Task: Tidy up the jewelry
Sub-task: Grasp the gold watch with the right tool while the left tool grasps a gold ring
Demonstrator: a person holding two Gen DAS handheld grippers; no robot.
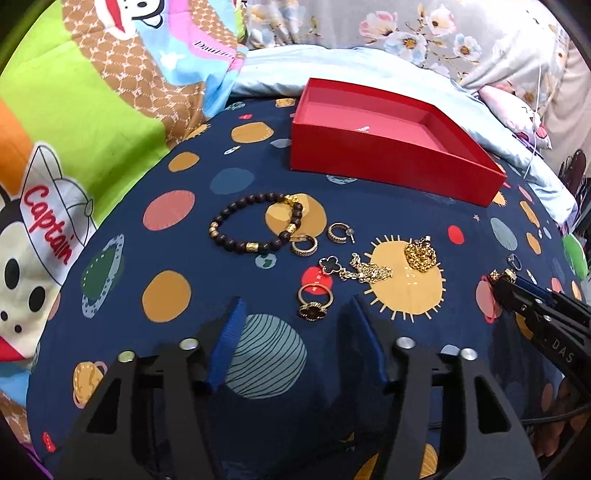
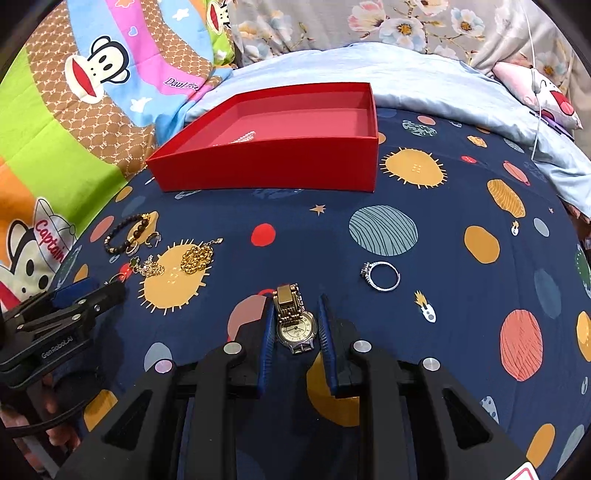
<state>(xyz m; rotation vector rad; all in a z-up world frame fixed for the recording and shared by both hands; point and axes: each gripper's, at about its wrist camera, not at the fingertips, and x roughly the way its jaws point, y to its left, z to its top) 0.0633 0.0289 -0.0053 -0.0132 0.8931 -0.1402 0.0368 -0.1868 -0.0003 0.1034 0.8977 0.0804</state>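
We are looking at a bed. A dark blue sheet (image 2: 436, 206) with planets and suns is covering it. A bright cartoon monkey blanket (image 1: 74, 122) is lying at the left, and a flowery grey cloth (image 2: 406, 26) is hanging behind.

Red box (image 2: 266, 166) — navy planet-print sheet (image 2: 443, 295) — gold watch (image 2: 295, 321)

— What do I have here?
— I count one box (image 2: 266, 162), one watch (image 2: 295, 321), one bead bracelet (image 1: 255, 225), two hoop earrings (image 1: 304, 244) (image 1: 338, 232), two chains (image 1: 360, 271) (image 1: 421, 254).
— Rings?
— Two: a gold ring (image 1: 314, 302), a silver ring (image 2: 382, 276). Something pale in the box I can't count.
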